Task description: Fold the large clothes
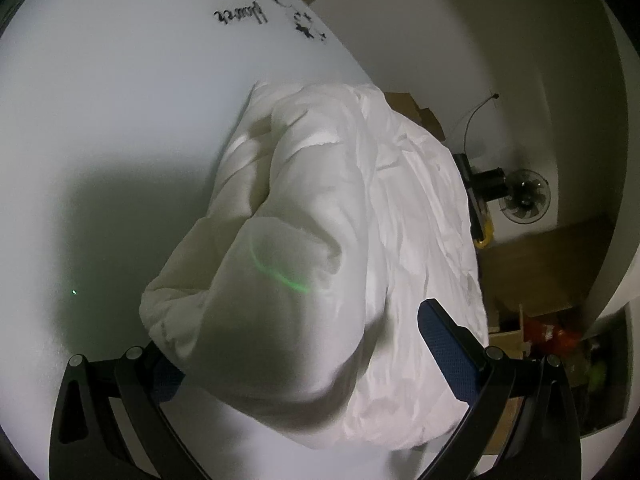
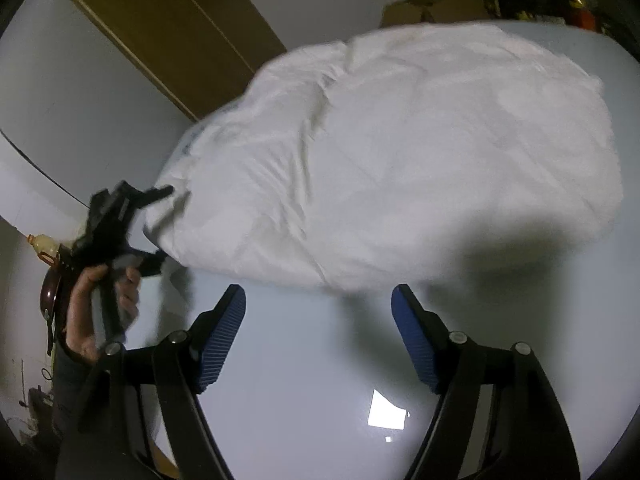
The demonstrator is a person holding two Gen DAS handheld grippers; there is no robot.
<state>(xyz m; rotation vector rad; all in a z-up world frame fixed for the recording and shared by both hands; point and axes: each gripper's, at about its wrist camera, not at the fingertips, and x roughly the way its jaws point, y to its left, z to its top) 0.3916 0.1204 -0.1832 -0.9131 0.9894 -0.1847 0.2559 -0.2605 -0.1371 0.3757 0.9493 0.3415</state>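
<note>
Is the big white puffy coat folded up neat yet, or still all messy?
Still messy. The white coat lies bunched and wrinkled on the table, one sleeve rolled over on top, with no flat, even folds.

Garment (image 2: pixel 400 152) bunched on table (image 2: pixel 320 360), boxes (image 2: pixel 432 4) behind, seemingly on floor

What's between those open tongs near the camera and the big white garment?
In the right wrist view, only bare pale table, partly shadowed, lies between the right tongs and the white garment.
</note>
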